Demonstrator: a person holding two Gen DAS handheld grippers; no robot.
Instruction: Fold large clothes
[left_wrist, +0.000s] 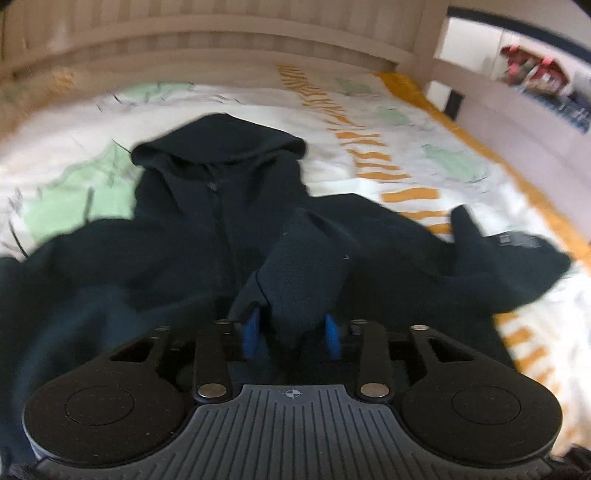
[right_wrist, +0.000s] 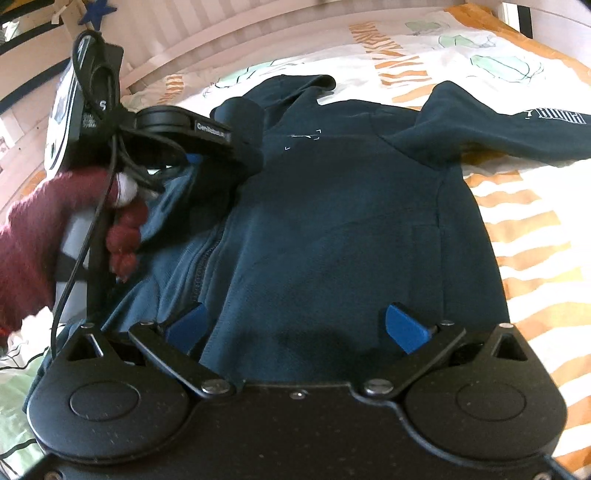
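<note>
Lying front-up across the patterned bedspread (right_wrist: 535, 236), the navy zip hoodie (right_wrist: 332, 229) fills mid-frame. Its left sleeve (left_wrist: 310, 266), frame centre, sits between the left gripper (left_wrist: 291, 328)'s loosened pads. Right gripper (right_wrist: 295, 325) is spread, empty. Remaining, I judge: right sleeve (right_wrist: 517, 129), body fold.

Left gripper (left_wrist: 291, 328) part-open; right gripper (right_wrist: 297, 325) wide

Left wrist: close, angled down over the hoodie (left_wrist: 221, 206), facing the headboard (left_wrist: 221, 44).
Right wrist: close, angled down over hoodie front.
Shared: hoodie, bedspread (right_wrist: 535, 229); right view catches the left gripper (right_wrist: 192, 158).
</note>
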